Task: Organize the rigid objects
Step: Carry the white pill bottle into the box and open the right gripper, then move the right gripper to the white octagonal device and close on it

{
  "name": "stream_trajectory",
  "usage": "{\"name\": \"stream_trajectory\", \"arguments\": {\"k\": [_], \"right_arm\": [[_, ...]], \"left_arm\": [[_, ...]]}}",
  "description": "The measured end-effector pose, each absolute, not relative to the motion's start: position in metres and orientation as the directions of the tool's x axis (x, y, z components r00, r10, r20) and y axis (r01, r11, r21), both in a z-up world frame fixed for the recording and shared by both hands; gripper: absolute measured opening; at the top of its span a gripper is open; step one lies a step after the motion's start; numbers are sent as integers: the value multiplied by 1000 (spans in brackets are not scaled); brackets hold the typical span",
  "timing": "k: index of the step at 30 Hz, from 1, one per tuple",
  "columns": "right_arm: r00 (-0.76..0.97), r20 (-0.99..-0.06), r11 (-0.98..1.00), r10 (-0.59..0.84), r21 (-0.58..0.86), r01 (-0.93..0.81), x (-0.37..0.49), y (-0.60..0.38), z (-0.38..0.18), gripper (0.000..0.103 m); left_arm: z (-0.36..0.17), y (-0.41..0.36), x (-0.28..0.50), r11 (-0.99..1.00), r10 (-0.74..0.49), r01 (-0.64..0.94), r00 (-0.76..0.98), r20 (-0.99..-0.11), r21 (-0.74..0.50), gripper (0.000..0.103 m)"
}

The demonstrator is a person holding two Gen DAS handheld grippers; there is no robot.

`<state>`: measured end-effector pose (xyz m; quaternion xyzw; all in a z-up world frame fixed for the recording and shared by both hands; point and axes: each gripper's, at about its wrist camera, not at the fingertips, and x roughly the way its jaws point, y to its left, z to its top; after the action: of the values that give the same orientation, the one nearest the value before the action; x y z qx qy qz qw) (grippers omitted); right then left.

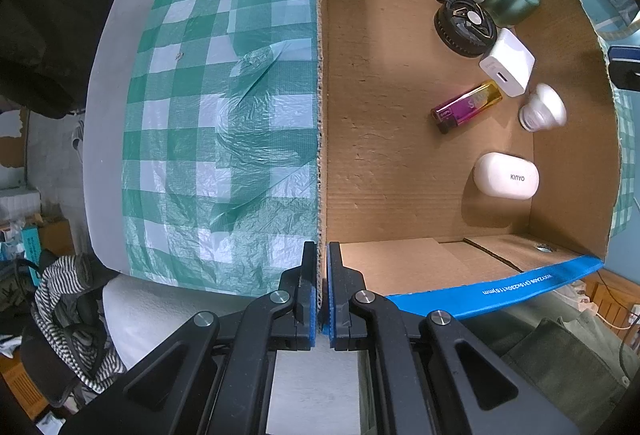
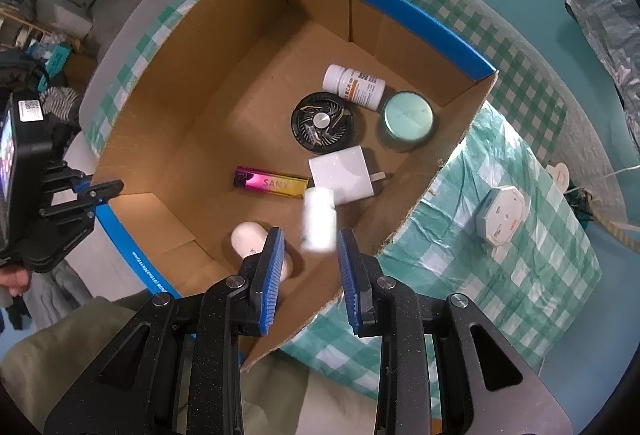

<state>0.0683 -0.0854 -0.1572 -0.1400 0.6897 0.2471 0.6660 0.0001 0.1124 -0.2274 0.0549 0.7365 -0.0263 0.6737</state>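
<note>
Over the open brown cardboard box (image 2: 168, 139), the right tool (image 2: 310, 255) hangs with its blue-padded jaws spread wide, and a small white plastic bottle (image 2: 318, 221) shows blurred just ahead of the gap at about twelve o'clock, touching neither pad, so it looks to be dropping free into the box. Its long axis runs roughly twelve to six, in line with the tool. The next item left to sort, I judge, is the white octagonal case (image 2: 500, 221) on the green-checked cloth of the surface (image 2: 540, 295), outside the box wall at about two o'clock from the right tool, clearly the nearer one. The left tool (image 1: 322, 295) is pinched shut on the box's raw cardboard edge (image 1: 320, 115), steadying it at roughly nine o'clock in the right view.
</note>
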Motion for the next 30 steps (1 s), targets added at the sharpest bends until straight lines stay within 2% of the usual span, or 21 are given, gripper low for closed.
{"name": "stream_trajectory", "arguments": {"k": [3, 19, 28, 30], "right_arm": [[-61, -989, 839, 135, 147, -524, 68, -86, -153, 36], [-35, -988, 878, 149, 149, -456, 68, -124, -138, 37], [-28, -991, 911, 134, 134, -390, 72, -161, -140, 44], [-28, -991, 921, 131, 132, -366, 74, -171, -142, 49]], "left_arm": [[-227, 112, 0, 993, 46, 117, -86, -995, 35, 4], [-227, 111, -1, 992, 50, 120, -85, -995, 40, 4], [-225, 110, 0, 992, 50, 119, -83, -995, 40, 4], [-224, 109, 0, 992, 51, 120, -83, -995, 41, 4]]}}
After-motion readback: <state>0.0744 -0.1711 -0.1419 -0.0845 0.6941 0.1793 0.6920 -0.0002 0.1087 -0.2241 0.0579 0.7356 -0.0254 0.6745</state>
